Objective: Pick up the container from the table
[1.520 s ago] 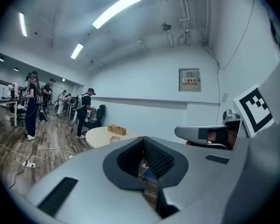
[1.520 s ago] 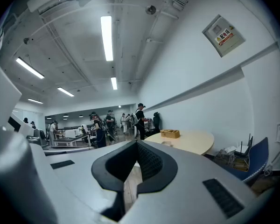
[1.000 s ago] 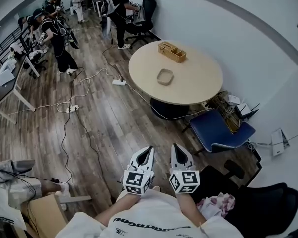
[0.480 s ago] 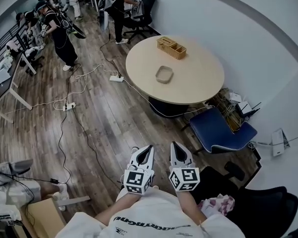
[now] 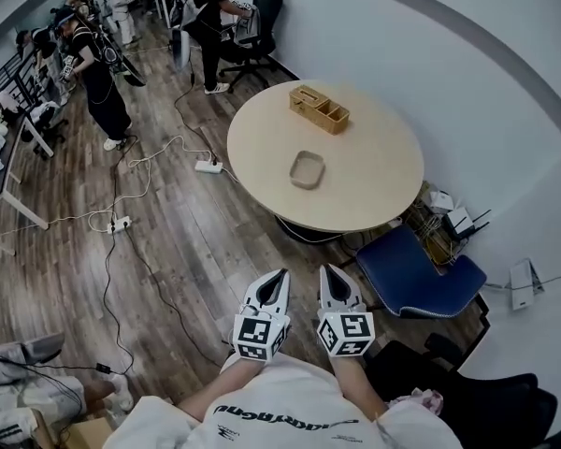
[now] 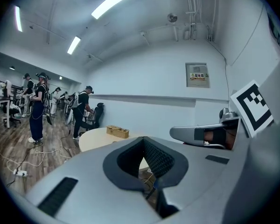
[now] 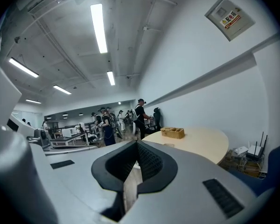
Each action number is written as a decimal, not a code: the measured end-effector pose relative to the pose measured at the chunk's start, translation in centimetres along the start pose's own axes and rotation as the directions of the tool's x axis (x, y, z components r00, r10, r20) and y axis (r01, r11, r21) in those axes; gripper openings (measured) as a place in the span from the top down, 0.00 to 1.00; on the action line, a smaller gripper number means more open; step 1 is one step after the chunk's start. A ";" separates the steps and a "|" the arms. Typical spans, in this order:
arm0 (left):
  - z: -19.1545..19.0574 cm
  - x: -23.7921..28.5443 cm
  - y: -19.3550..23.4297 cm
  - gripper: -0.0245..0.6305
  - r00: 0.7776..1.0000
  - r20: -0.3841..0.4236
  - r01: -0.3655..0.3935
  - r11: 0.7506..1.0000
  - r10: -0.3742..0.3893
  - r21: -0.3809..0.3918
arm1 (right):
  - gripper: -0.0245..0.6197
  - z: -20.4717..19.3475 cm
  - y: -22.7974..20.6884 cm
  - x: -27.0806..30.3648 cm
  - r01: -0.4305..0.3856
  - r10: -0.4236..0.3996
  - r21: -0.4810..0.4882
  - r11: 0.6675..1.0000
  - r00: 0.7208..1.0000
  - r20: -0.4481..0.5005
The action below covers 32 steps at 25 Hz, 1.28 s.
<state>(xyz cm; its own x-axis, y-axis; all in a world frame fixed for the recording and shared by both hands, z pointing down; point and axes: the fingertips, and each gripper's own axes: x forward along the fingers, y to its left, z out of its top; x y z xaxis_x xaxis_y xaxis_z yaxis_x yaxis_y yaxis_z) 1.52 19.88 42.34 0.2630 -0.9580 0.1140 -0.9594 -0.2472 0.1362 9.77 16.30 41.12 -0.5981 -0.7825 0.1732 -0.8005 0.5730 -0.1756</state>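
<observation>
While the left gripper (image 5: 280,279) and right gripper (image 5: 327,276) sit close to the body, jaws closed on nothing, the shallow container (image 5: 308,169) lies mid-way on the round table (image 5: 383,185), well apart from both; probably light and rigid, best pinched across one thin rim wall.

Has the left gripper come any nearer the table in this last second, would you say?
Yes. The left gripper has drawn nearer the table; less floor shows between them.

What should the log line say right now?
left gripper shut, empty | right gripper shut, empty | shallow container on round table, untouched
</observation>
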 end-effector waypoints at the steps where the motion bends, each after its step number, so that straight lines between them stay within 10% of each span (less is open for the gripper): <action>1: 0.6 1.3 1.2 0.94 1.000 -0.003 0.009 1.000 -0.009 0.001 | 0.91 0.6 -0.1 1.7 0.007 -0.007 0.002 1.000 1.000 -0.001; 17: 4.4 17.3 15.7 0.94 0.989 -0.082 0.122 0.992 -0.122 -0.001 | 0.91 4.5 -2.7 22.1 0.146 -0.145 0.019 0.989 0.988 -0.044; 32: 0.0 29.9 19.8 0.94 0.963 -0.227 0.146 0.989 -0.149 -0.030 | 0.91 0.9 -10.8 31.5 0.242 -0.225 0.079 0.967 0.959 -0.173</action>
<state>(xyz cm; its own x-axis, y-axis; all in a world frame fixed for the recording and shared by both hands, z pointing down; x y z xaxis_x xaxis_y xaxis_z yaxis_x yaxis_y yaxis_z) -9.65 -13.65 48.50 0.4190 -0.8525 0.3125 -0.9073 -0.3797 0.1809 -0.39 -14.75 47.63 -0.3996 -0.8374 0.3730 -0.9157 0.3457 -0.2049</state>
